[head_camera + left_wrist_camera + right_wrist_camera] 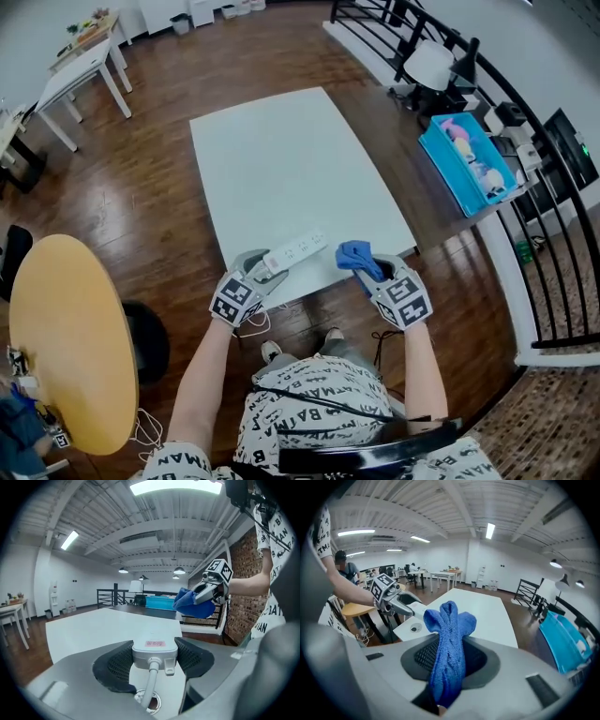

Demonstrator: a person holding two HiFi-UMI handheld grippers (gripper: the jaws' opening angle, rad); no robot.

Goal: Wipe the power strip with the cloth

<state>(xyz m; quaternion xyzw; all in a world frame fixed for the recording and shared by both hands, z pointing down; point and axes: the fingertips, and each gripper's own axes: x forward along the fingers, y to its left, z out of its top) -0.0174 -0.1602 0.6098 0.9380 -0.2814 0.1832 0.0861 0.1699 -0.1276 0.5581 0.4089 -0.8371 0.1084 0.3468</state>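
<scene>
A: What is the left gripper (154, 656) doing?
B: Its 2 jaws are squeezing one end of the white power strip (295, 248). It is the end where the cord (150, 686) is coming out. The pads are pressing on both sides of it.
A: And the right gripper (450, 663)?
B: It is pinching a blue cloth (449, 639) tight. The cloth is bunching up and sticking out past the jaws like a fluffy bow.
A: Where is the power strip sitting?
B: It is reaching out from the left gripper over the near edge of the white table (281, 159). I cannot tell if it is touching the table top.
A: Is the cloth rubbing it?
B: No. The cloth is hanging near the far end of the strip, and a little gap is showing between them.
A: What is standing around them?
B: The white table is standing on a brown wooden floor (159, 187). A round yellow table (66, 337) is standing at the person's left. A blue bin (464, 164) is sitting further away on the right, beside a black railing (562, 234).
</scene>
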